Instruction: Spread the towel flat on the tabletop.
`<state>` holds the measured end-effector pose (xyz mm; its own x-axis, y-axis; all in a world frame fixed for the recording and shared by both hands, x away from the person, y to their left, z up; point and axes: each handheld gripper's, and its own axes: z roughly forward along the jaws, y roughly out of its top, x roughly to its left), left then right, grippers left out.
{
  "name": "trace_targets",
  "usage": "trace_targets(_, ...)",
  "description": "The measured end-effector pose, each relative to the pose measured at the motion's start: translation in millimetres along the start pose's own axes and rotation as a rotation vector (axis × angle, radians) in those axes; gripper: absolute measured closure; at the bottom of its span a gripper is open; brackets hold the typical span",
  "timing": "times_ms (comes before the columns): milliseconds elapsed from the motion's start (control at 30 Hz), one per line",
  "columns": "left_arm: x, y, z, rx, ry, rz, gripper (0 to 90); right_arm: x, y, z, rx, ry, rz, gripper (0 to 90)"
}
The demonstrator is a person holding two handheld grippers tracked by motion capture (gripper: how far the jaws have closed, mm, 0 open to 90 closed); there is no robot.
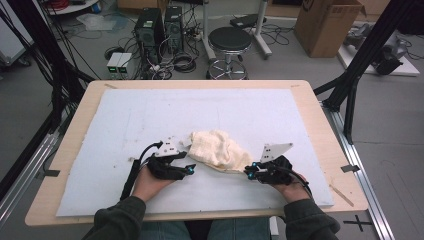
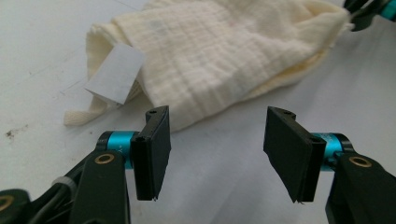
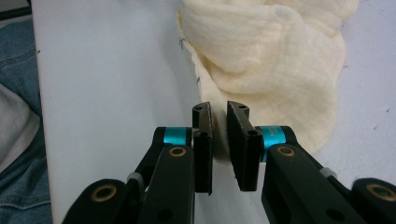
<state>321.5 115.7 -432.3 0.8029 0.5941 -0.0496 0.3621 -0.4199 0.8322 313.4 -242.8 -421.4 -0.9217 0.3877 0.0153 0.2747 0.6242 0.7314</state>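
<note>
Pinching the near corner of the cream cloth point(image 1: 218, 150) heaped mid-counter point(image 1: 90, 107) in your right tongs point(image 3: 219, 140), you bring the left tongs point(image 2: 215, 140), spread and empty, just short of its tagged edge, which they must next clamp, likely for spreading.

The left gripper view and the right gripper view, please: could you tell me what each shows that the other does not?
The left gripper view alone shows the white tag at the cloth's edge and the left gripper, jaws apart over bare mat. The right gripper view alone shows the right gripper pinching the cloth's hem, and blue denim past the table edge. Both show the cream cloth on the white mat.
</note>
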Motion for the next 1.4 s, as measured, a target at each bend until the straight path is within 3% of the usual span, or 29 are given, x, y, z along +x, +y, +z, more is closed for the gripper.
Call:
trace_targets(100, 5.3, 3.3, 8.8, 0.012, 0.017, -0.018, 42.5, -2.2, 0.9, 1.9, -0.003, 0.005, 0.002, 80.6)
trace_targets(233, 10.8, 9.7, 19.9, 0.085, 0.016, -0.029, 44.1, -4.6, 2.0, 4.9, 0.002, 0.011, -0.007, 80.5)
trace_targets(333, 13.2, 13.0, 23.7, 0.071, 0.021, -0.033, 59.5, -4.4, 2.1, 5.0, 0.005, 0.009, -0.01, 80.5)
trace_targets(367, 15.9, 14.9, 26.1, 0.077, 0.007, -0.032, 69.2, -4.4, 2.2, 4.9, 0.0, 0.008, -0.017, 80.5)
trace_targets(433, 16.4, 18.1, 27.2, 0.069, 0.007, -0.019, 80.4, -4.2, 2.2, 4.4, -0.001, 0.008, -0.019, 80.5)
trace_targets(500, 18.6, 24.1, 26.4, 0.045, 0.006, -0.034, 84.2, -4.0, 2.3, 3.9, -0.001, 0.01, -0.022, 80.5)
trace_targets(600, 22.4, 32.3, 25.1, 0.017, 0.019, -0.048, 84.5, -3.7, 2.4, 3.7, -0.001, 0.01, -0.025, 80.4)
trace_targets(633, 27.9, 40.0, 25.8, -0.013, 0.022, -0.071, 84.5, -3.8, 2.6, 3.4, 0.001, 0.013, -0.025, 80.4)
trace_targets(700, 32.0, 44.5, 26.7, -0.01, 0.031, -0.073, 84.6, -3.4, 2.6, 3.3, 0.003, 0.009, -0.028, 80.5)
trace_targets(733, 36.9, 48.7, 29.6, -0.032, 0.046, -0.096, 84.6, -3.4, 2.5, 3.5, 0.002, 0.01, -0.032, 80.5)
trace_targets(933, 56.3, 61.3, 44.7, -0.062, 0.112, -0.176, 84.7, -5.7, 0.8, 2.2, 0.015, -0.001, -0.03, 80.6)
trace_targets(1100, 69.3, 65.1, 56.2, -0.048, 0.161, -0.209, 84.2, -11.7, -5.9, -1.6, 0.043, -0.022, -0.007, 81.5)
trace_targets(1233, 71.7, 62.8, 57.3, -0.019, 0.154, -0.214, 77.9, -17.7, -15.2, -7.2, 0.068, -0.038, 0.024, 81.7)
trace_targets(1400, 64.1, 63.5, 46.9, -0.01, 0.101, -0.17, 67.7, -21.5, -19.9, -13.0, 0.051, -0.041, 0.044, 81.5)
